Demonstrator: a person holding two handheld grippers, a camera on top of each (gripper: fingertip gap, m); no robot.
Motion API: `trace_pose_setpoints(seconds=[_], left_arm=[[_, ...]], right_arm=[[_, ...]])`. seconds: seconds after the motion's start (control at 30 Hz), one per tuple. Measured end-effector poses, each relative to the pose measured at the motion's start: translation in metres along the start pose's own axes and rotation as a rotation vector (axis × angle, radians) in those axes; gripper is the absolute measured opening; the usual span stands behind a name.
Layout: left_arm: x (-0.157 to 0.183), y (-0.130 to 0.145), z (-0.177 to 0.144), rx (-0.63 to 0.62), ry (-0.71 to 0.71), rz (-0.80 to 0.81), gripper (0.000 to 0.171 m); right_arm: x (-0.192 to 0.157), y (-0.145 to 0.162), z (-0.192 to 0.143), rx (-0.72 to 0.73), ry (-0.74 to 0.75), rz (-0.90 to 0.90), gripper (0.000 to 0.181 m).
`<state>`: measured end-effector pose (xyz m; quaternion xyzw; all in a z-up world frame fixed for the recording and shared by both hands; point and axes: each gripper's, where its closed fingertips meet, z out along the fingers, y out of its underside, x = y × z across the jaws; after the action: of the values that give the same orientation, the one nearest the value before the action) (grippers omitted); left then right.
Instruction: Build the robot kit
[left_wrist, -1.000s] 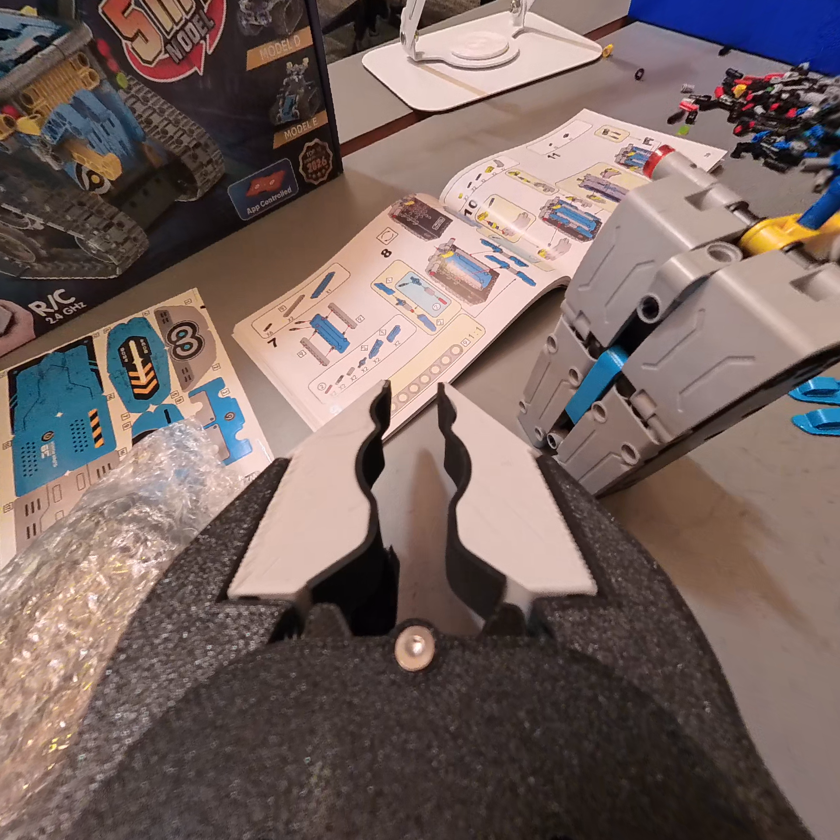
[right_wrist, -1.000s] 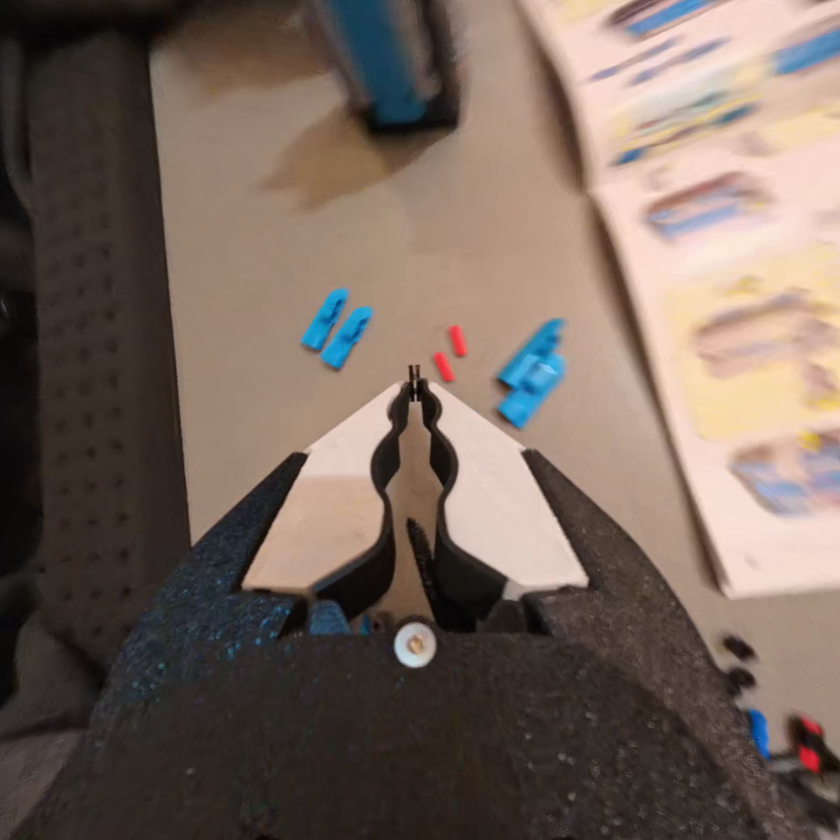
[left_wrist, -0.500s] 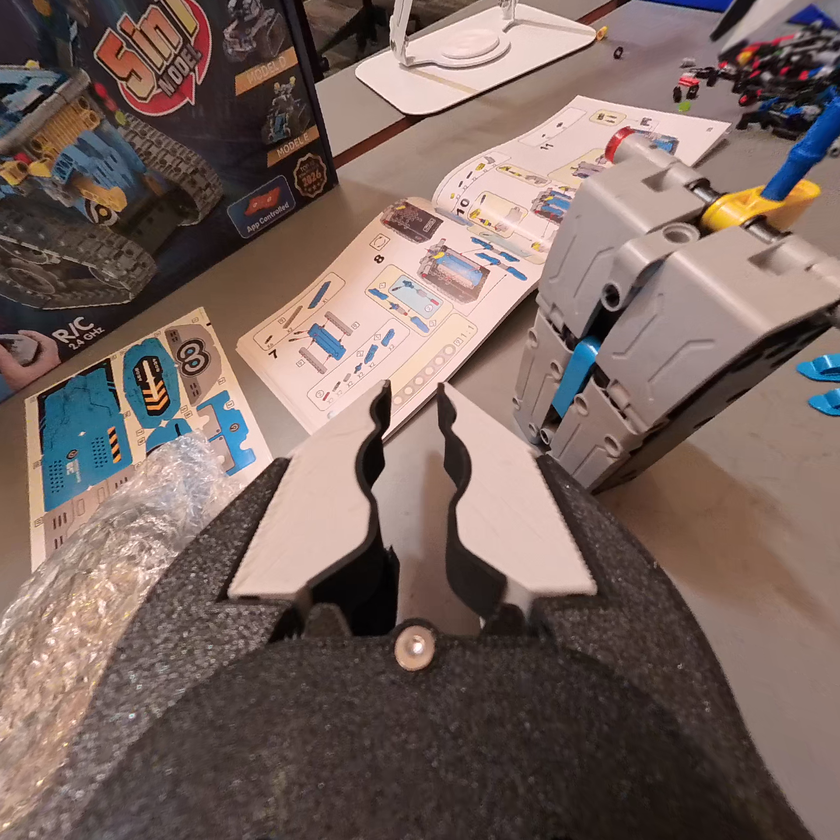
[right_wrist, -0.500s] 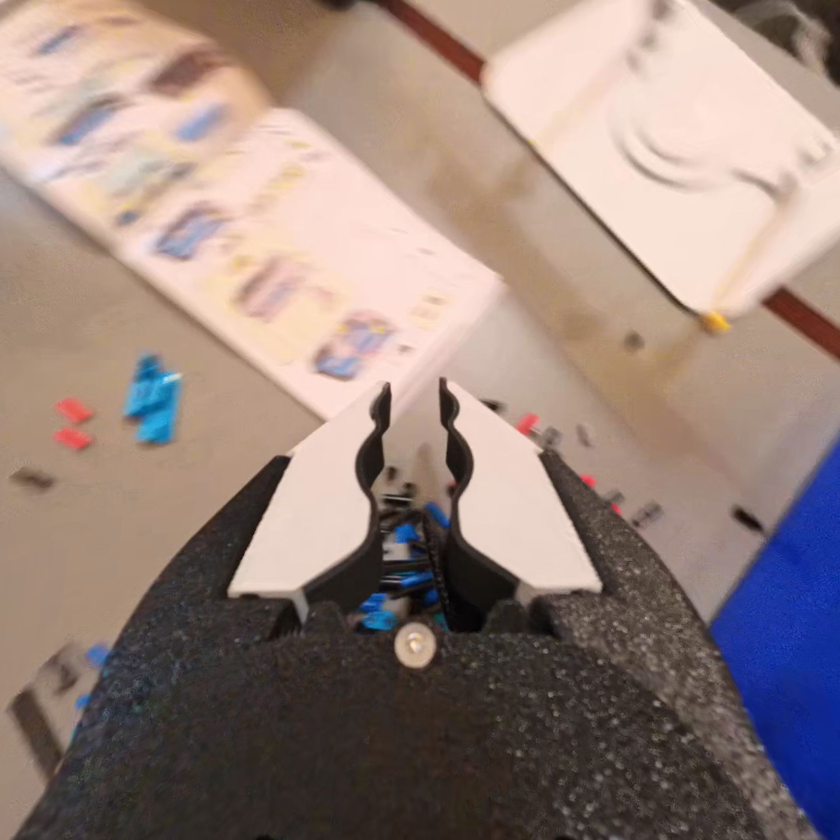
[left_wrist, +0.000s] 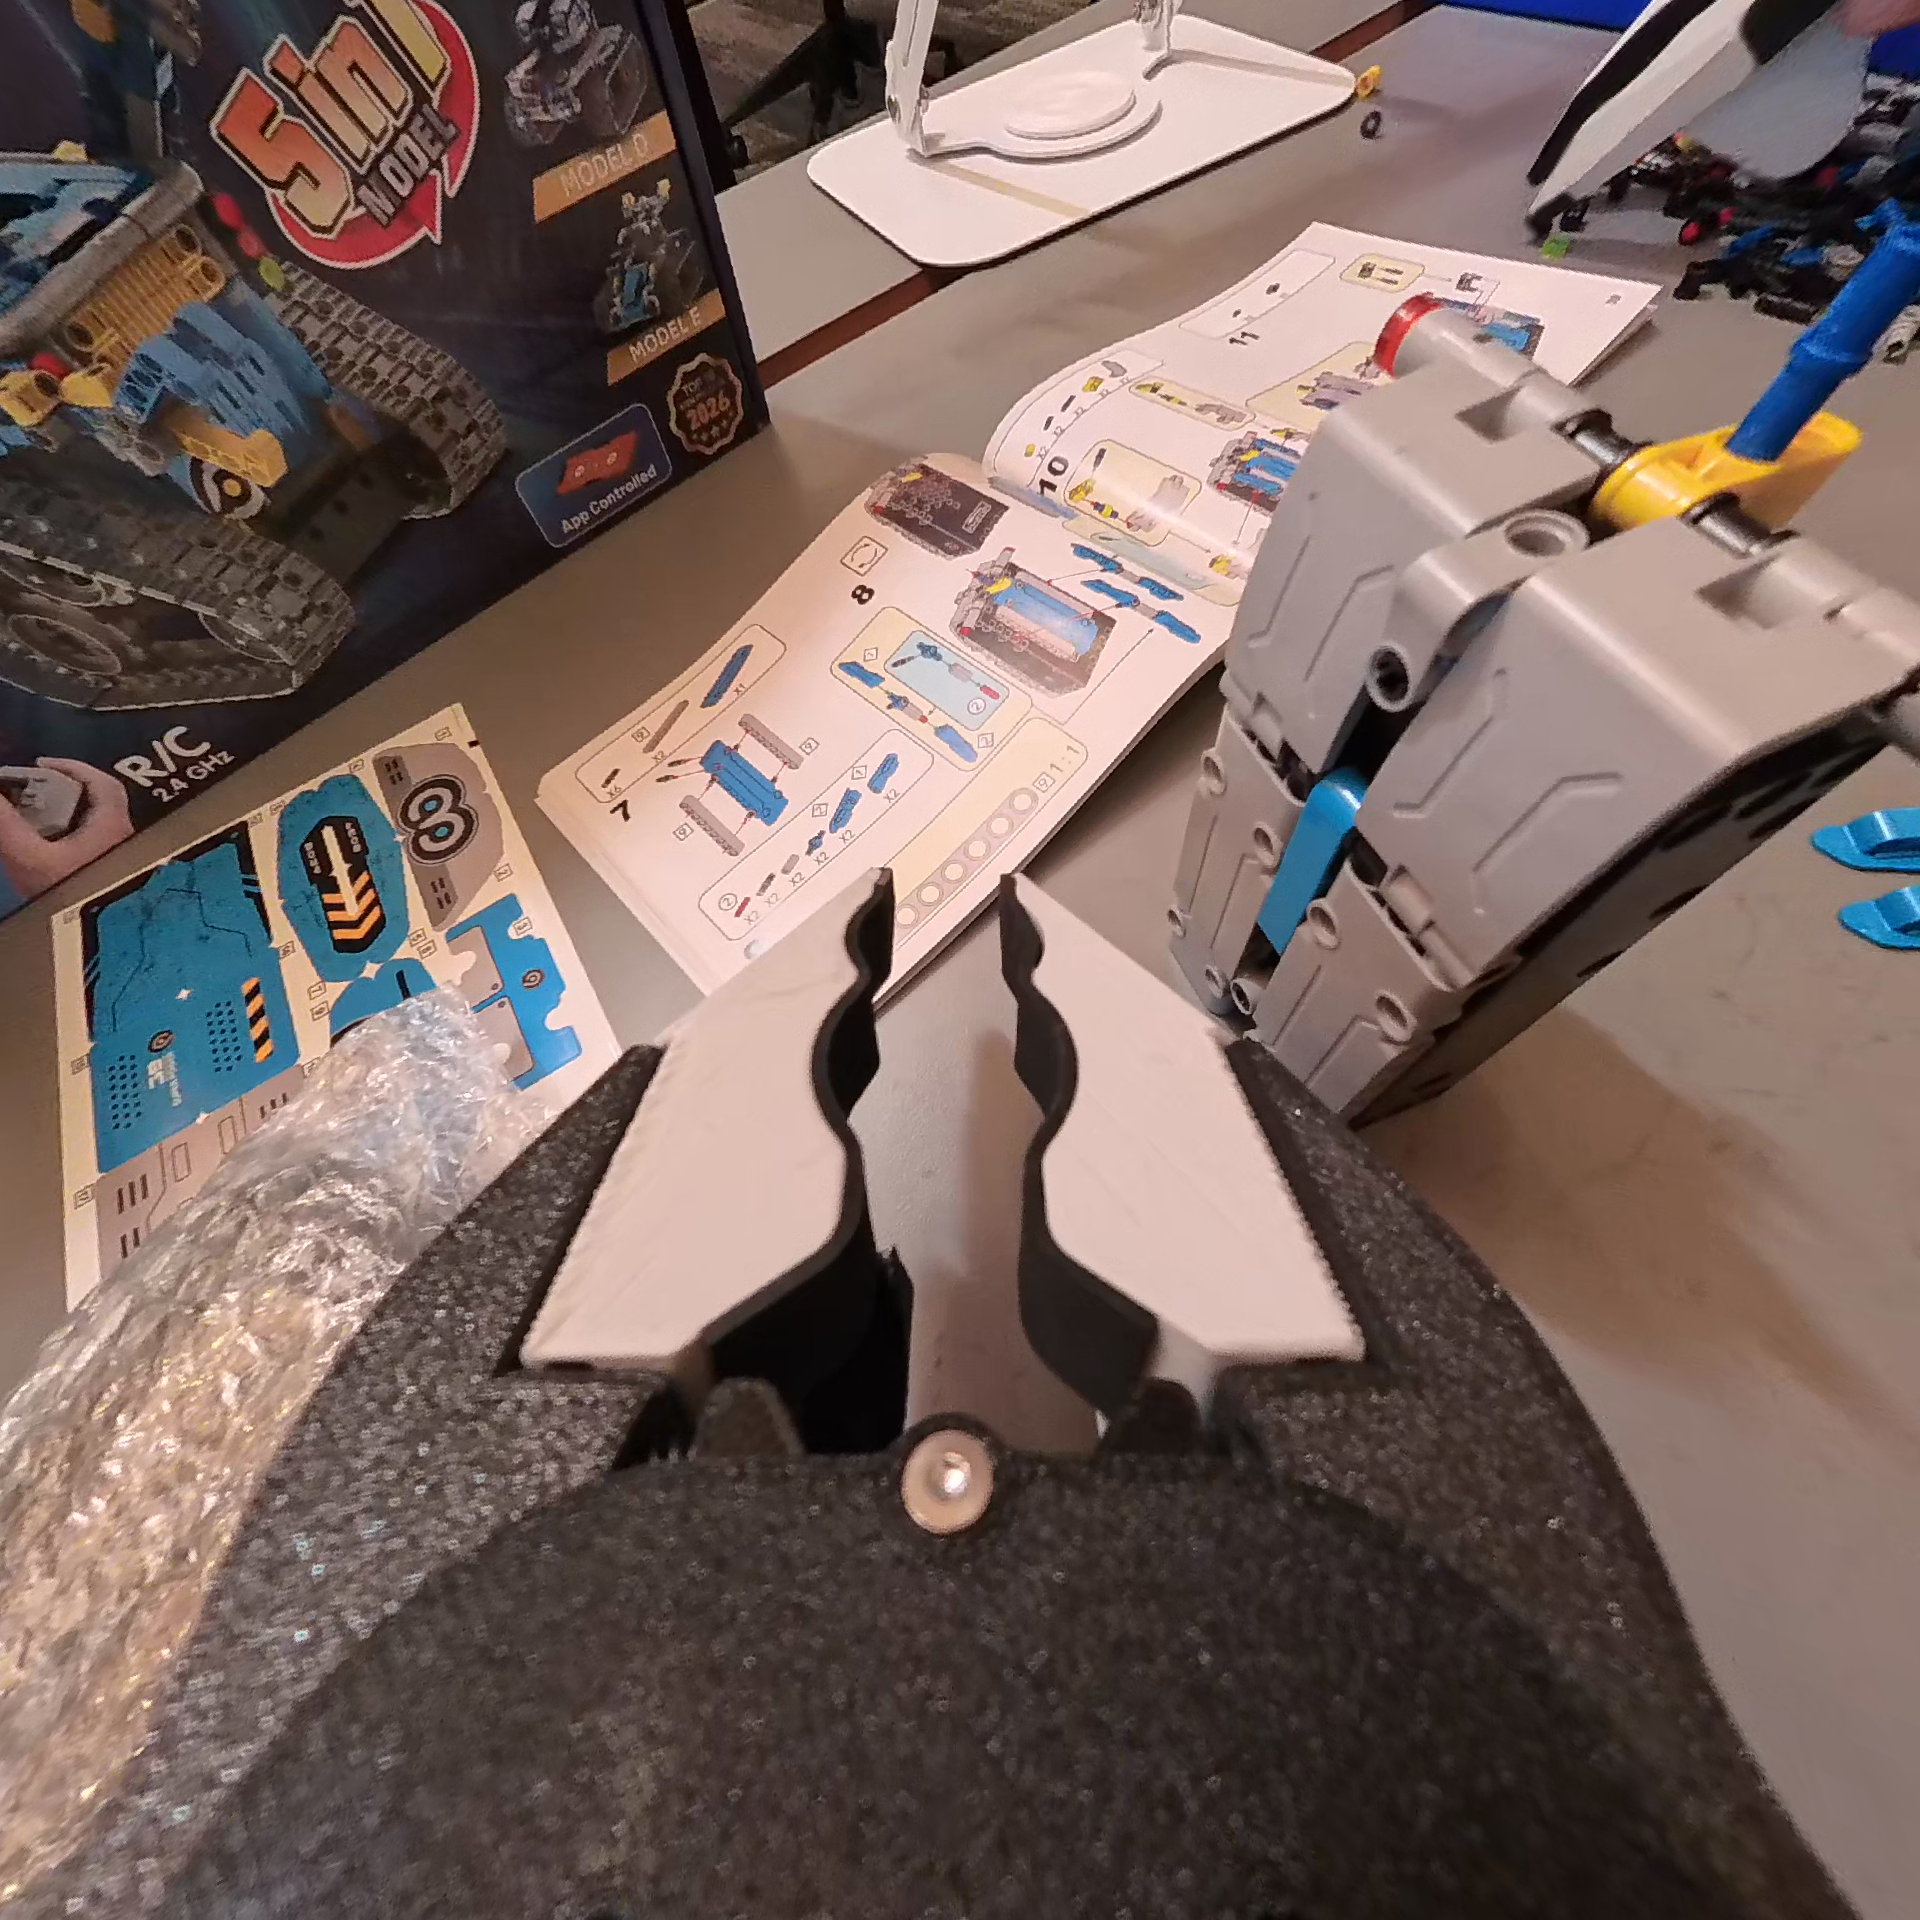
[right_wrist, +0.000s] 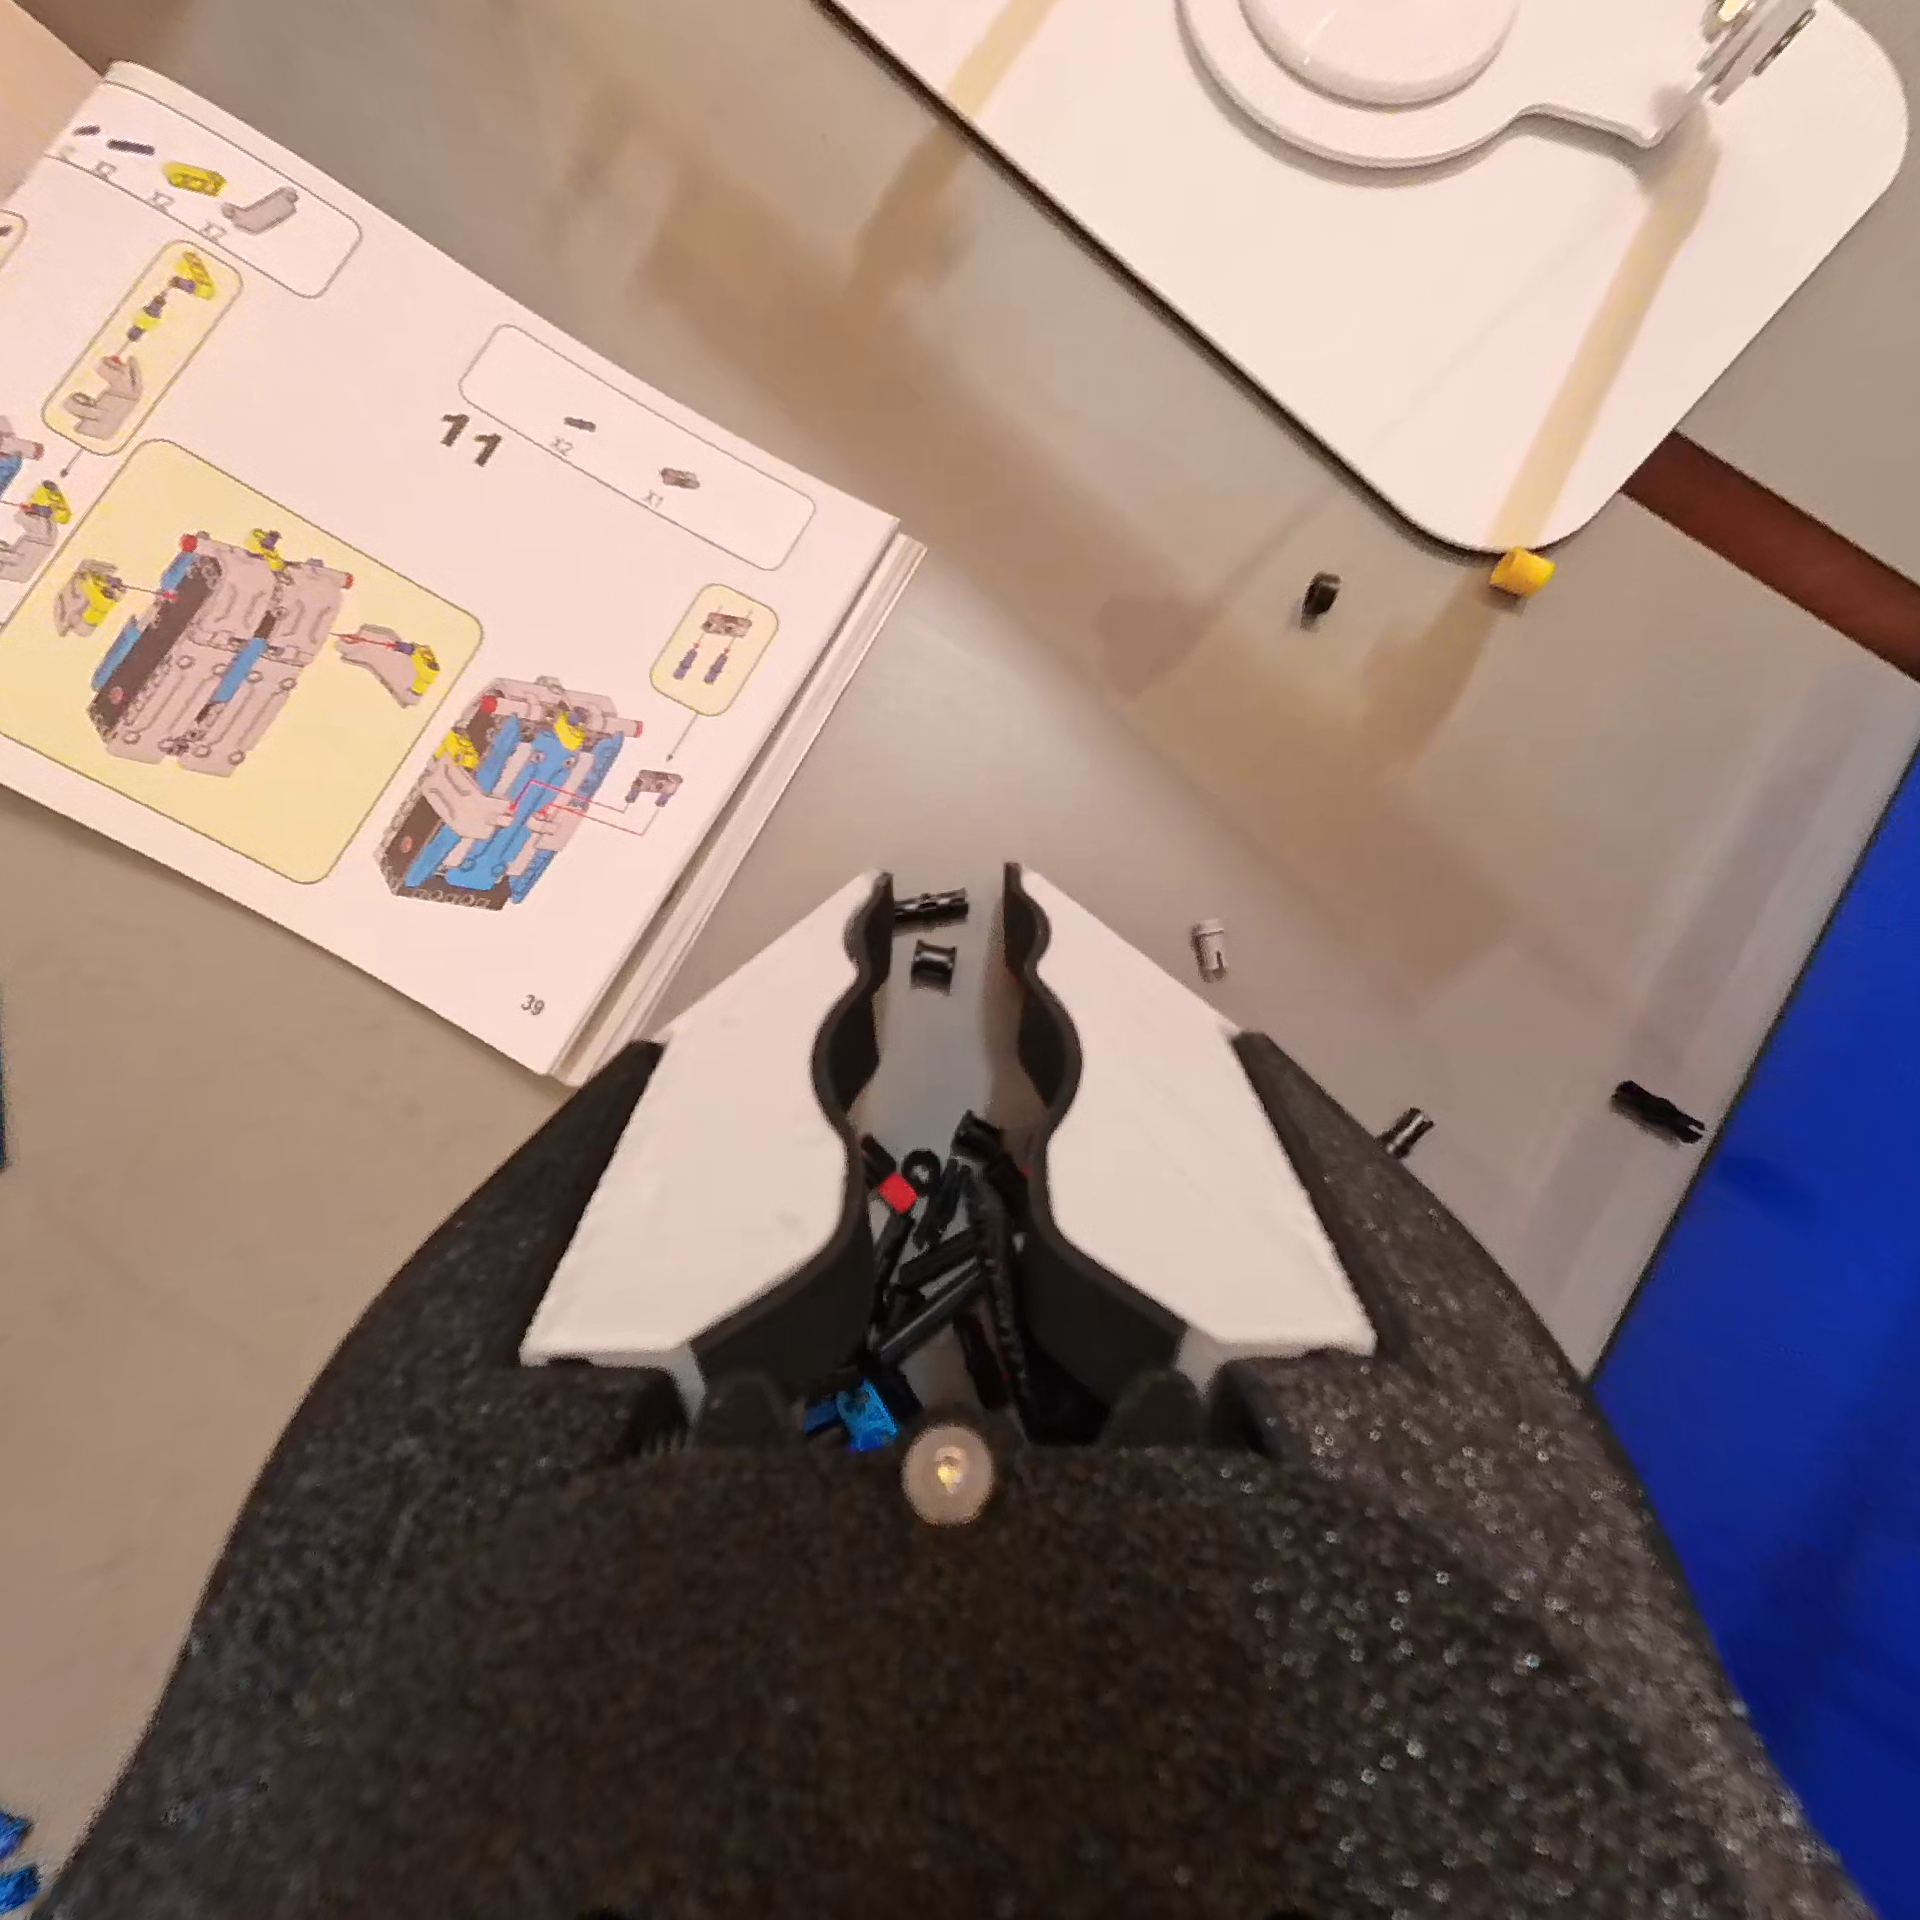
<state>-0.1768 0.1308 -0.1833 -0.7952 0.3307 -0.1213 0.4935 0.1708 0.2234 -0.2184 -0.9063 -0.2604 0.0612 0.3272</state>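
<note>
Toy box (left_wrist: 312, 343), sticker sheet (left_wrist: 281, 966) (partly under bubble wrap (left_wrist: 208, 1226)), open booklet (left_wrist: 935, 665).

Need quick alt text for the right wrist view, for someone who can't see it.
The right tool hangs open and empty over a grey table, with a small black pin between its tips and a pile of small parts beneath. An open instruction booklet lies left, a white stand base beyond.
</note>
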Motion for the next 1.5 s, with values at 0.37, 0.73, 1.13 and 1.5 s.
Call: trace_pose_setpoints(seconds=[0.37, 0.73, 1.13, 1.5], left_arm=[[0.001, 0.000, 0.000, 0.000, 0.000, 0.004, 0.020], [0.001, 0.000, 0.001, -0.002, 0.002, 0.005, 0.020], [-0.009, 0.006, 0.000, -0.032, -0.025, -0.034, 0.020], [-0.005, 0.007, 0.001, -0.043, -0.017, -0.003, 0.019]], right_arm=[[-0.004, 0.004, -0.002, -0.015, -0.037, 0.005, 0.016], [-0.213, 0.050, -0.074, -0.205, -0.763, -0.505, 0.016], [-0.236, 0.058, -0.064, -0.267, -0.645, -0.670, 0.016], [-0.232, 0.050, -0.056, -0.217, -0.620, -0.653, 0.023]])
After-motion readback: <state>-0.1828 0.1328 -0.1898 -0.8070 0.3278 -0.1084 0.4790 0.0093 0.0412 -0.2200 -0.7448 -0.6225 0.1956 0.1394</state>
